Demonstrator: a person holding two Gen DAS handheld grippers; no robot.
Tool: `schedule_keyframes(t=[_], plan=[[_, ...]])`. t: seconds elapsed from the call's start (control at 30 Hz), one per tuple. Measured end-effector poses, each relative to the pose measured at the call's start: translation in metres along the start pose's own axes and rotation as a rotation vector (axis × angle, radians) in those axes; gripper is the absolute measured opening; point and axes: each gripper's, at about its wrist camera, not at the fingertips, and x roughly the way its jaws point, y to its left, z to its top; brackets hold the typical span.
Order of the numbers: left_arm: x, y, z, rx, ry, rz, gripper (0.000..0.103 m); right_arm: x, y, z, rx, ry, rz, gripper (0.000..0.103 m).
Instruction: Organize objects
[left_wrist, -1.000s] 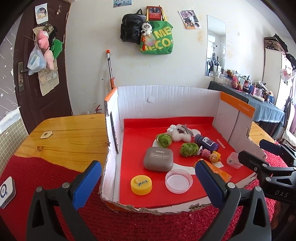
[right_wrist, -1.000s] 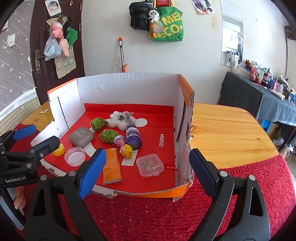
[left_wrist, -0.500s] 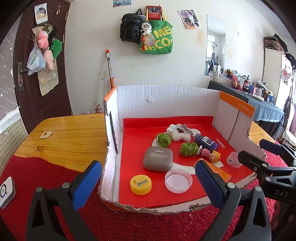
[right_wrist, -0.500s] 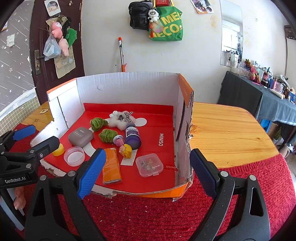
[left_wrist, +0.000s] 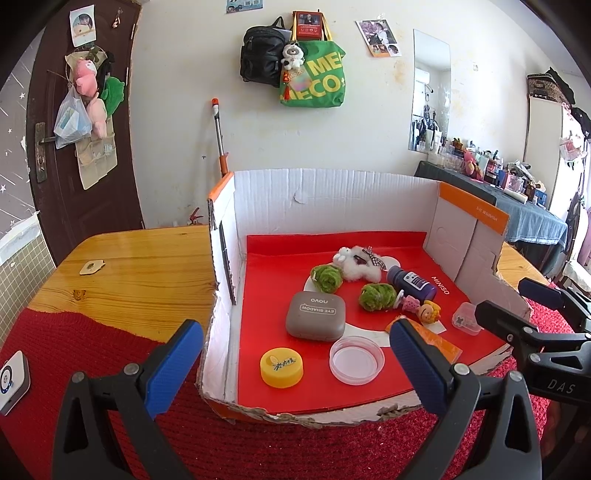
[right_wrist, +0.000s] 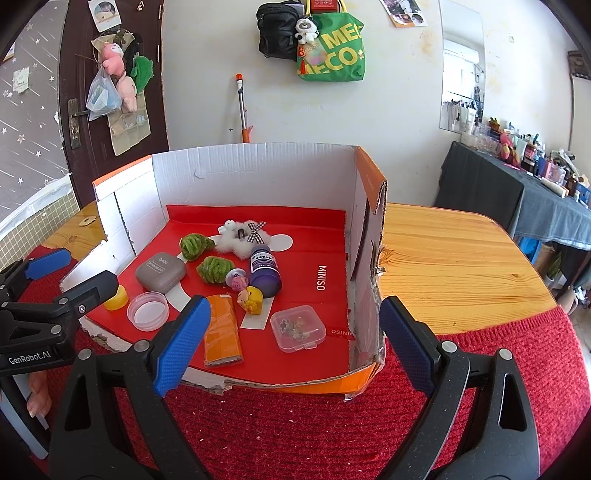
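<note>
A cardboard box (right_wrist: 255, 177) with its front wall cut away sits on a red knitted mat (right_wrist: 295, 424) over a wooden table (right_wrist: 450, 266). Both claws hover in front of the box's open side, above the mat, each spread wide with nothing between its blue pads.

The left claw (left_wrist: 295, 365) faces the box's near left part: a yellow cap (left_wrist: 281, 367) and a clear round lid (left_wrist: 356, 360) lie just beyond its tips, and a grey case (left_wrist: 316, 320) lies behind them.

The right claw (right_wrist: 293, 341) faces the near right part, where an orange packet (right_wrist: 221, 334) lies by its left pad and a small clear case (right_wrist: 297, 328) lies just ahead. Farther in lie a purple bottle (right_wrist: 265, 270), two green fuzzy balls (right_wrist: 214, 268) and a white plush toy (right_wrist: 240, 240).
</note>
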Motion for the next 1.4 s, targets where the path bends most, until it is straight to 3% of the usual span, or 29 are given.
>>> schedule_keyframes(t=[0.6,0.93,1.2,1.4], plan=[[0.000,0.000,-0.001,-0.001,-0.004,0.000,0.103,-0.001,-0.003,-0.002,0.003,-0.002,-0.002,0.095],[-0.029,0.001,0.000,-0.010,-0.067,0.011,0.103,-0.027,-0.001,-0.003,0.009,-0.035,-0.006,0.095],[-0.054,0.000,-0.014,-0.022,-0.003,-0.023,0.103,-0.051,0.005,-0.017,-0.008,0.021,0.000,0.095],[-0.056,0.002,-0.031,-0.044,0.091,-0.041,0.103,-0.052,0.007,-0.032,-0.003,0.109,-0.027,0.095]])
